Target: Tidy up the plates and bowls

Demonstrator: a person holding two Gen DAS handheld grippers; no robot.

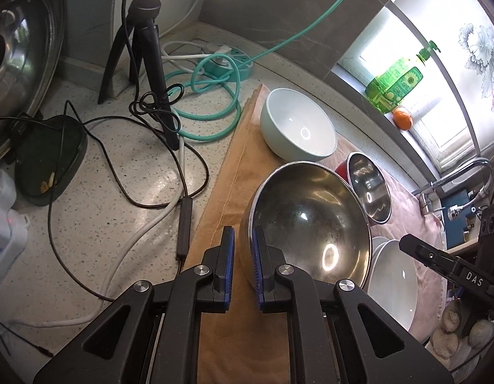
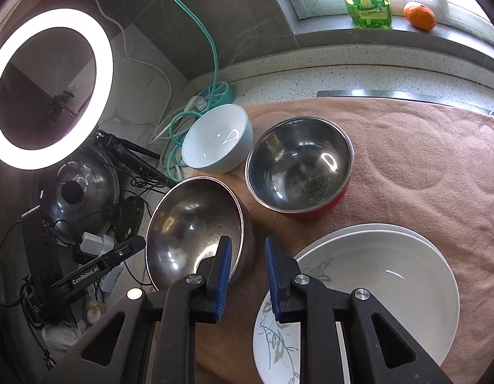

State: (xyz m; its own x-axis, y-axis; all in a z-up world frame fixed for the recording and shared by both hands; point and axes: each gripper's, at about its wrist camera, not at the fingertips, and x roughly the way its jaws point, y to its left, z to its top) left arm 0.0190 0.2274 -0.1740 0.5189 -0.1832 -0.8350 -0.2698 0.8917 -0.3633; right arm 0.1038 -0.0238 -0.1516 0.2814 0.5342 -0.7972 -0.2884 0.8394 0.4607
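1. Your left gripper [image 1: 243, 240] is clamped on the near-left rim of the large plain stainless steel bowl [image 1: 311, 224], one blue pad outside the wall and one inside; the bowl sits tilted, its mouth turned toward the right.
2. Your right gripper [image 2: 248, 249] straddles the same bowl's right rim from the other side: its left pad is inside the bowl, its right pad outside over the tan-and-pink towel [image 2: 407, 160]. A gap shows around the wall, so it reads as not yet clenched on anything.
3. The steel bowl lies between your two grippers, just left of the stacked white ceramic plates [image 2: 375, 281], the lower one with a grey leaf pattern.
4. Farther away on the towel stand the pale blue-white ceramic bowl [image 2: 218, 137] to the left and the red-sided steel-lined bowl [image 2: 299, 166] to the right, both upright and apart from each other.
5. The coming move likely turns on this: the red-sided bowl lies beyond and to the right of the held bowl, nearer your right gripper, so nesting there means carrying it away from you.
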